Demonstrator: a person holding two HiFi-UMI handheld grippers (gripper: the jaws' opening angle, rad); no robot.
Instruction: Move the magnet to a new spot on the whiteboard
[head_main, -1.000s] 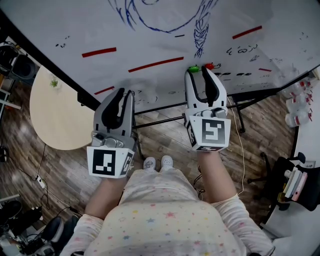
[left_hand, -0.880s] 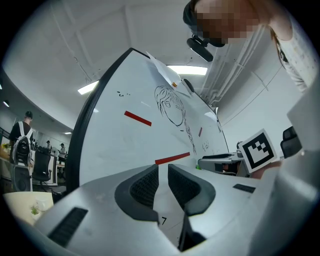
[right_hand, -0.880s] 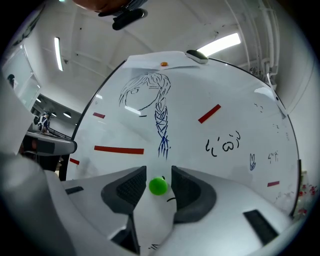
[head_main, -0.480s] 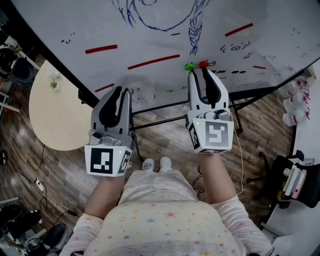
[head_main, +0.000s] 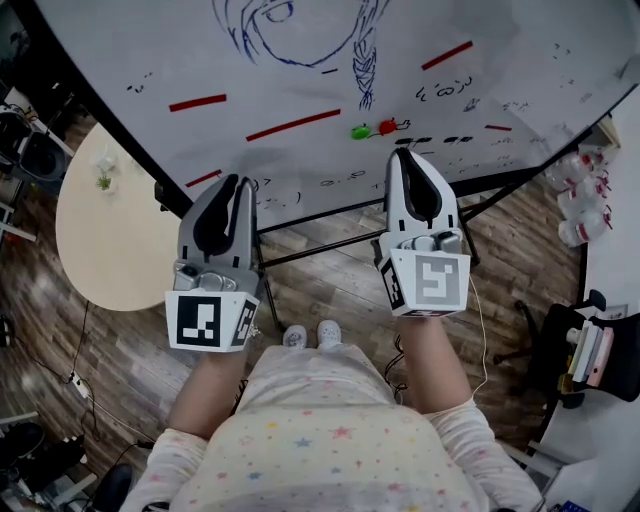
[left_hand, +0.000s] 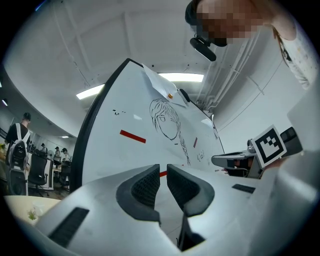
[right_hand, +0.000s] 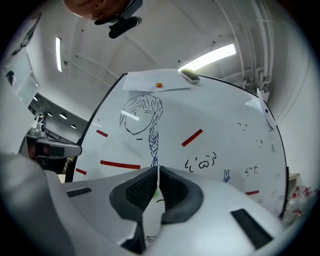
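A small green magnet (head_main: 360, 131) and a red magnet (head_main: 388, 126) sit side by side low on the whiteboard (head_main: 150, 60), under the end of a blue drawn braid. My right gripper (head_main: 404, 153) is shut and empty, its tips just below and right of the red magnet and apart from both. In the right gripper view a green sliver (right_hand: 155, 192) shows through the hairline gap of my right gripper (right_hand: 157, 170). My left gripper (head_main: 243, 181) hangs lower left; its jaws have just been closing, a thin slit left, nothing between them (left_hand: 163, 167).
Red bars (head_main: 293, 124) and scribbles mark the board. A round beige table (head_main: 110, 230) stands at the left, the board's stand legs (head_main: 330, 240) cross the wooden floor, and bottles (head_main: 580, 200) and a chair (head_main: 590, 350) are at the right.
The right gripper's jaws, open around the two magnets before, have shut and drawn back from the board. Both magnets stay where they were. The left gripper rose slightly.
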